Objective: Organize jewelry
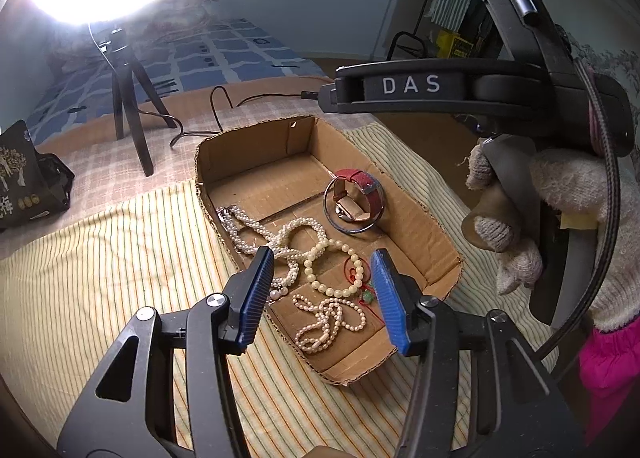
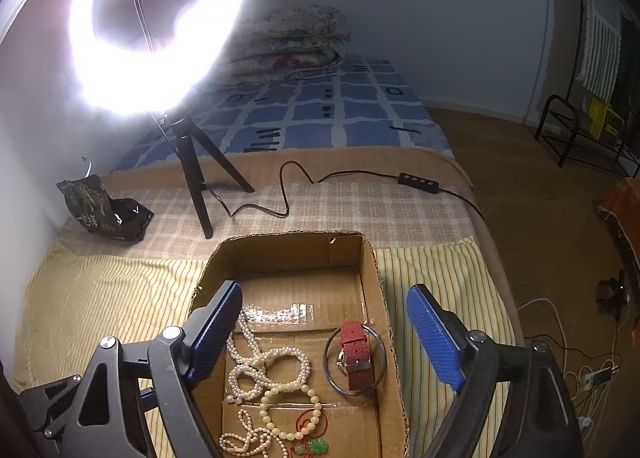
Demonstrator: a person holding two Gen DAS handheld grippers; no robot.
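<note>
Shallow open-topped brown cardboard box on a yellow-and-green striped cloth spread over the bed, holding all the jewelry. At the far right of the box, a red-strapped wristwatch inside a thin round metal bangle that leans against the right wall. Left and middle: a tangled multi-strand white pearl necklace, touching a ring of larger cream beads; near end, a fine pinkish-white bead strand heaped in loops, with a red cord and small green jade charm just beside the cream bracelet. Left tongs spread wide, blue ribbed pads above the near half of the box, gripping nothing – cream beads visible between them. Right tongs likewise spread apart and empty, hovering over the box's middle, left pad covering part of the left wall and the pearl tangle. From the left camera, the right tool's black body marked "DAS" and a knit-gloved hand crowding the right side, above the box's right edge. Beyond the box: a lit ring light on a black tripod – glare washing out the upper left – its black cable with inline switch snaking across a checked blanket, a crumpled dark printed bag by the wall, and folded floral quilts on a blue-patterned sheet.
</note>
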